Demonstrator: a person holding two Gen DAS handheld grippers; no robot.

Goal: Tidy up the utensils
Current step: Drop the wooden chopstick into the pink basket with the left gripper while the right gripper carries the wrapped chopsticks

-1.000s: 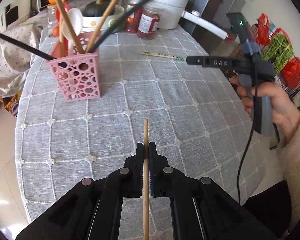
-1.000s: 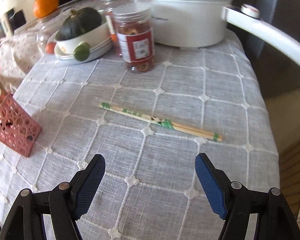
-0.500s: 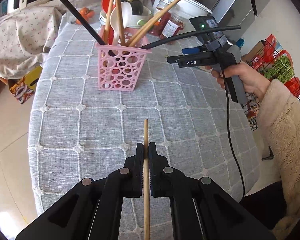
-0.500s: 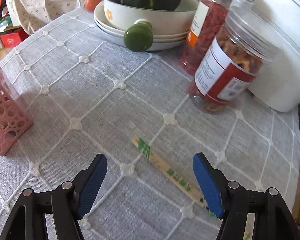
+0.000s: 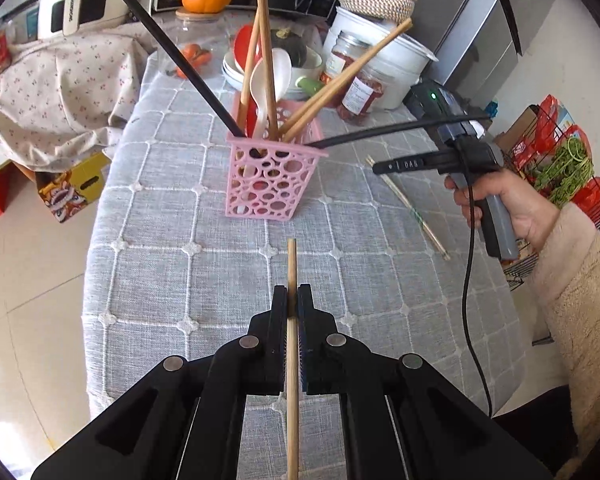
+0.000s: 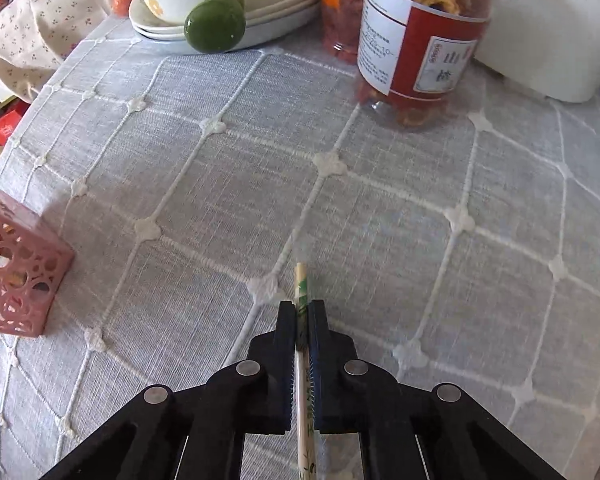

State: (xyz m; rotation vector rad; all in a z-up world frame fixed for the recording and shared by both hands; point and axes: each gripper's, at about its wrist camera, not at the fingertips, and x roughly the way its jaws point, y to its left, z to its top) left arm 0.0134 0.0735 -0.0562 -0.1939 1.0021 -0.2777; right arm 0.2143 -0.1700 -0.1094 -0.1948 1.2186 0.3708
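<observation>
The left gripper (image 5: 293, 300) is clamping a plain wooden chopstick (image 5: 292, 264) between its closed fingers, the stick's tip poking out toward twelve o'clock above the grey checked tablecloth (image 5: 172, 248). Past that tip, at about twelve o'clock in the left wrist view, a pink perforated utensil basket (image 5: 270, 184) is standing upright on the cloth. It is holding several wooden chopsticks, two black ones leaning out to ten and three o'clock, and a white spoon (image 5: 268, 80).

The right gripper (image 6: 301, 312) is pointing steeply down at the cloth, its fingers pressed together on a paper-wrapped pair of chopsticks (image 6: 301, 280) printed in green. The wrapped end is sticking out just beyond the fingertips toward twelve o'clock. Whether the pair is lying on the cloth or lifted just clear of it is hard to judge from this angle. In the left wrist view the same wrapped chopsticks (image 5: 414, 212) are running diagonally at about two o'clock, under the right gripper (image 5: 380, 168) held by a hand (image 5: 508, 200) in a fleecy cream sleeve.

In the right wrist view the basket's corner (image 6: 16, 272) is showing at nine o'clock, well apart from the gripper. A red-labelled jar (image 6: 420, 32) is standing at one o'clock, with stacked white bowls (image 6: 236, 8) at eleven.
</observation>
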